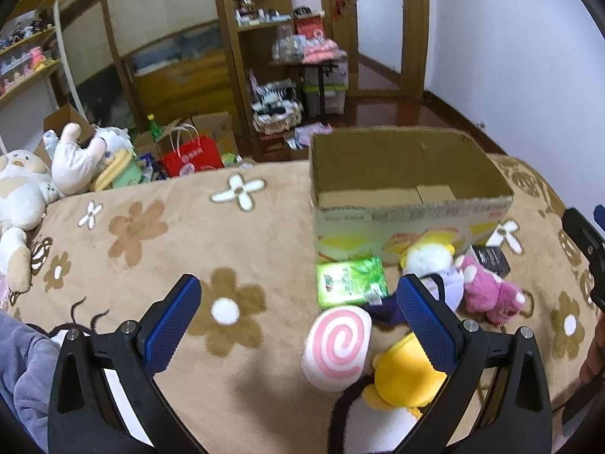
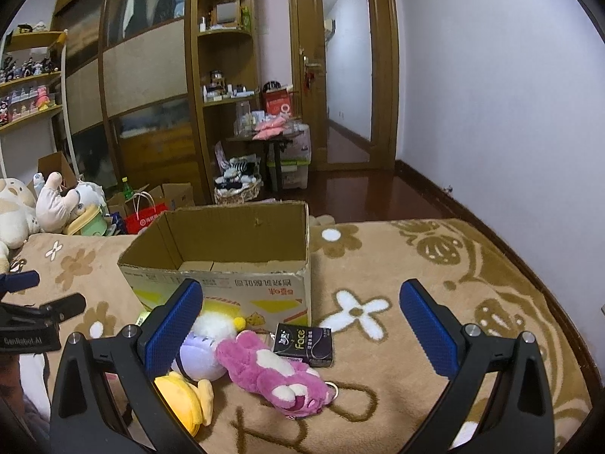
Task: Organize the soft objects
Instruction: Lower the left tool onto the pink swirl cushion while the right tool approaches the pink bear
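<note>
Left gripper (image 1: pixel 298 304) and right gripper (image 2: pixel 300 308): both spread wide, holding nothing, above the flowered blanket (image 1: pixel 159 234).

Soft items, heaped in front of the open cardboard box (image 2: pixel 227 265): pink plush bear (image 2: pixel 272 372) lying just beside the black tissue pack (image 2: pixel 305 344); white-and-lilac plush (image 2: pixel 200 348) touching the bear; yellow plush (image 1: pixel 406 376) under the left gripper's right finger; pink-swirl plush (image 1: pixel 338 344); green tissue pack (image 1: pixel 351 280) against the box front. Large white plush toys (image 1: pixel 22 189) sit well apart at the blanket's far left.
</note>
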Motion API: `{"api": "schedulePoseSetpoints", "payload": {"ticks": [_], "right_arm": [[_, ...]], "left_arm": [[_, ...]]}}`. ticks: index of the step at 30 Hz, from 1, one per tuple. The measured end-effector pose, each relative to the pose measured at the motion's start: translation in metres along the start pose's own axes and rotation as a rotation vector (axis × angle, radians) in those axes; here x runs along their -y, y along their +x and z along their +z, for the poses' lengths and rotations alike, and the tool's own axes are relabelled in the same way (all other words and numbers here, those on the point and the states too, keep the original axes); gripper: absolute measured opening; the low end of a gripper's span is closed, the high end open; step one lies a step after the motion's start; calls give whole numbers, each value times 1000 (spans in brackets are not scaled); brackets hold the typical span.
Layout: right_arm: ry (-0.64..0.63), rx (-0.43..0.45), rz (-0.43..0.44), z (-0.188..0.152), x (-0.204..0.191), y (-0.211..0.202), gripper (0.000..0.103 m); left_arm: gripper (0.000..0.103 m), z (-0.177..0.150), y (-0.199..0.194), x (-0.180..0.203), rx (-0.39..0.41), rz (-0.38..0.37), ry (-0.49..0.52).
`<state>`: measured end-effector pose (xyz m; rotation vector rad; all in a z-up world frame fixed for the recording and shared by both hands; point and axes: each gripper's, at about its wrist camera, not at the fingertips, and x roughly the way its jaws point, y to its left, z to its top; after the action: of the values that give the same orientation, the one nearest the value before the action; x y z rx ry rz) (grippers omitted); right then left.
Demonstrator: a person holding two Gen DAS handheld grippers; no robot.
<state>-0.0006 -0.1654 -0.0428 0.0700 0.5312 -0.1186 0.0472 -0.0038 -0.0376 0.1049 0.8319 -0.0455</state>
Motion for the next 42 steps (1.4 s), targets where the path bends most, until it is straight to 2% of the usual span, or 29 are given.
{"api": "schedulePoseSetpoints", "payload": {"ticks": [12,22,36,42], "right_arm": [[-25,-121,21,-12,-6,32,103],[-62,-277,27,-32,-11,68,103],[-120,-432,69,-58,-26,102,103],[-95,-508,89,-67,-22,119,87]], "left_arm": [[102,-13,33,17,-157,-32,63],[102,-24,66,21,-280,-44,71],[102,-34,100,18,-391,-61,63],[102,-37,113,11,-418,-65,45]]}}
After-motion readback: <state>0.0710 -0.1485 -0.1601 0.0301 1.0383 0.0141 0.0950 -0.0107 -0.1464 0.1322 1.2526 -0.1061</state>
